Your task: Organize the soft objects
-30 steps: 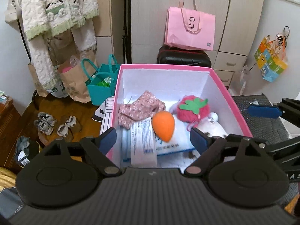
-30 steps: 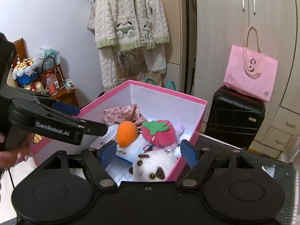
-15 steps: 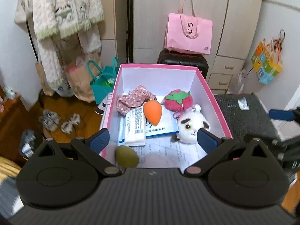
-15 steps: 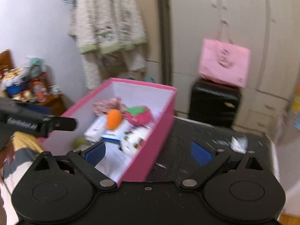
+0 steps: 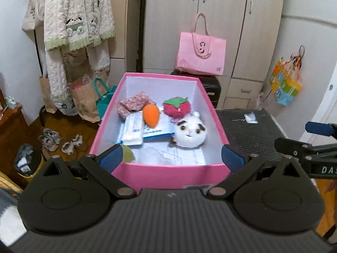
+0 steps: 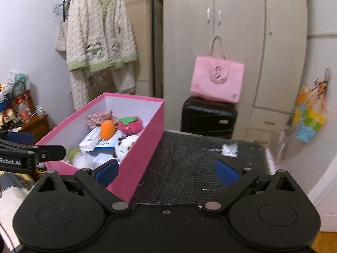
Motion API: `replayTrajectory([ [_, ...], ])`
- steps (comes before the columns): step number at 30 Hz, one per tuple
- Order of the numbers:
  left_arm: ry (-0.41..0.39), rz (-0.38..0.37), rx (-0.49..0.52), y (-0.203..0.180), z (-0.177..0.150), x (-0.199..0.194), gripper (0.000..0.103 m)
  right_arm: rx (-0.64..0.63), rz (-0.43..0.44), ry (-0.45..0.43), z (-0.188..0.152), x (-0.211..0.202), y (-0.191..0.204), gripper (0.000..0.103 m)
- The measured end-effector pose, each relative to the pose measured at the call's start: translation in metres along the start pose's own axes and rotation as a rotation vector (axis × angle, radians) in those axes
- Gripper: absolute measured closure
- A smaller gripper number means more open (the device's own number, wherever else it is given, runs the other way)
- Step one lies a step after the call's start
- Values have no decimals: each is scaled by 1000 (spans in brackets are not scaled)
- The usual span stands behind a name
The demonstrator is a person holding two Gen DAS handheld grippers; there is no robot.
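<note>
A pink box (image 5: 168, 174) stands on a dark mat (image 5: 248, 130). It holds a white panda plush (image 5: 190, 133), a red strawberry plush (image 5: 177, 107), an orange sponge (image 5: 150, 115), floral cloth (image 5: 134, 104), a tissue pack (image 5: 132, 129) and a green sponge (image 5: 128, 155) at the near left corner. My left gripper (image 5: 171, 158) is open and empty just before the box's near wall. My right gripper (image 6: 166, 171) is open and empty over the mat, right of the box (image 6: 145, 147). The plush (image 6: 125, 145) and orange sponge (image 6: 107, 128) show there too.
A small white packet (image 6: 229, 149) lies on the mat's far side. A black suitcase (image 6: 208, 116) with a pink bag (image 6: 217, 80) stands behind by the wardrobe. Shoes (image 5: 60, 142) and paper bags (image 5: 84, 99) are on the floor at the left.
Both grippers have pulled back from the box and stayed open. The right one has swung right over the mat. The green sponge and panda plush now lie in the box.
</note>
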State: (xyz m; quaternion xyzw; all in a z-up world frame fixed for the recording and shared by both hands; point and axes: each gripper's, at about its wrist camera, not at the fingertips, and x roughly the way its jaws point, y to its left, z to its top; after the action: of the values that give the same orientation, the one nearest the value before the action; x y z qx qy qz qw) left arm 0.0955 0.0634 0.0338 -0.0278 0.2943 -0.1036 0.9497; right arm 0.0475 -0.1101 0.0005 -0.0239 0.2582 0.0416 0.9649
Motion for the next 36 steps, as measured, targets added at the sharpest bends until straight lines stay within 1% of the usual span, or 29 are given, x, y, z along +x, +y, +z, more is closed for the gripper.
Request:
replayTrajectory([
  [2, -18, -9, 3, -5, -7, -4, 2, -8, 10, -25, -8, -10, -3, 3],
  [4, -39, -3, 28, -12, -14, -7, 2, -1, 27, -23, -15, -16, -8, 3],
  [8, -80, 60, 63, -26, -24, -10, 2, 30, -10, -52, -24, -31, -15, 3],
  [10, -73, 69, 64, -29, -26, -9, 2, 40, -42, -66, -27, -35, -17, 3],
  [13, -53, 92, 69, -30, -28, -7, 2, -2, -141, -66, -30, -39, -14, 3],
  [15, -44, 103, 73, -31, -29, -6, 2, -8, -162, -61, -32, -41, -14, 3],
  [19, -41, 93, 62, -31, -32, -9, 2, 16, -163, -56, -35, -42, -15, 3],
  [22, -48, 95, 78, -36, -33, -12, 2, 34, -174, -54, -37, -43, -14, 3],
  [28, -35, 100, 97, -42, -39, -16, 2, 59, -156, -16, -44, -43, -12, 3],
  [32, -28, 97, 103, -44, -42, -15, 2, 76, -151, -18, -47, -45, -12, 3],
  [36, -28, 100, 105, -44, -44, -16, 2, 82, -165, -24, -47, -48, -12, 3],
])
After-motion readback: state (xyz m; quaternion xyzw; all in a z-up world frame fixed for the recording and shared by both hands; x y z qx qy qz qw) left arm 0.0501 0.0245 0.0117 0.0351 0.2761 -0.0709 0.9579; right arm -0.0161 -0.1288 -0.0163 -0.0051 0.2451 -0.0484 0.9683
